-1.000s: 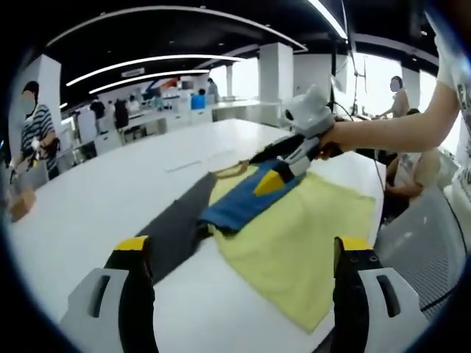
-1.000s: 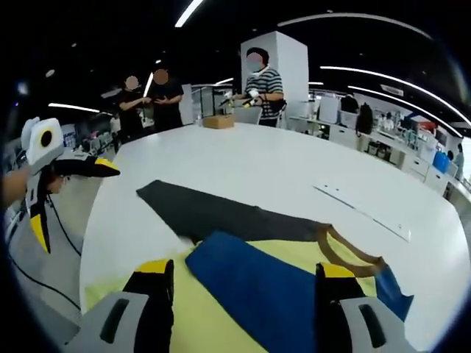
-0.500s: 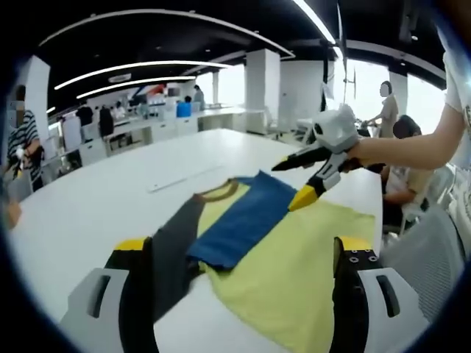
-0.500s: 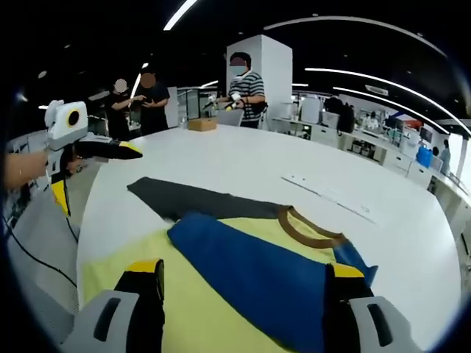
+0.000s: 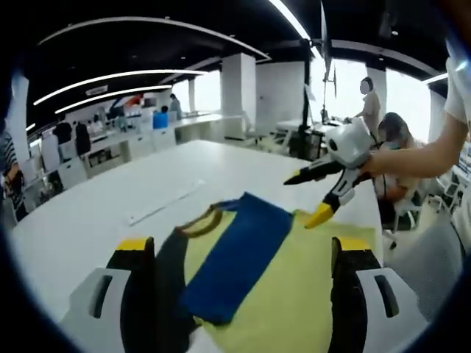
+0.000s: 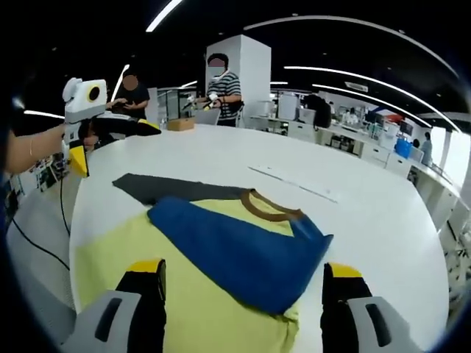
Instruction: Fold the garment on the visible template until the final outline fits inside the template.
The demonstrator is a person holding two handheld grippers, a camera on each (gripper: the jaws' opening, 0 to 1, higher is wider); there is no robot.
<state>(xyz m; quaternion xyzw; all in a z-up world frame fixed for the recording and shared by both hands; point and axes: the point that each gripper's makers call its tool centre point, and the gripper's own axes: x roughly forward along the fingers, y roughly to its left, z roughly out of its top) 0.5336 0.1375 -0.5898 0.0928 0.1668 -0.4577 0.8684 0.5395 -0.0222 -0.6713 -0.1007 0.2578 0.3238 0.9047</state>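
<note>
Right now your shirt [image 6: 184, 265] lies flat on the big white table [image 6: 353, 213]; it's yellow w/ a brown collar [image 6: 268, 206] and a blue sleeve [image 6: 235, 246] folded across the chest. In the right gripper view a dark grey strip [image 6: 165, 187] lies on the table at the far left of the shirt, touching it; can't tell if it's the template or part of the shirt. In the left gripper view that same dark strip [image 5: 173, 287] runs along the shirt's left side, near your left jaw.

Your left gripper [image 5: 239, 294] has its jaws wide apart, holding nothing; the shirt shows between them. Your right gripper [image 6: 243, 309] is the same; jaws apart, nothing held, shirt between them.

In the left gripper view your right gripper [image 5: 324, 195] comes in from the right, up above the shirt's far right part; its yellow tips are spread. In the right gripper view your left gripper [image 6: 110, 140] is far left, up off the table, apart from the shirt; its tips are spread too.

A thin pale strip [image 6: 291, 182] lies on the table beyond the collar, apart from the shirt. A small brown box [image 6: 179, 125] sits at the table's far edge; people [image 6: 219, 88] stand behind it.
</note>
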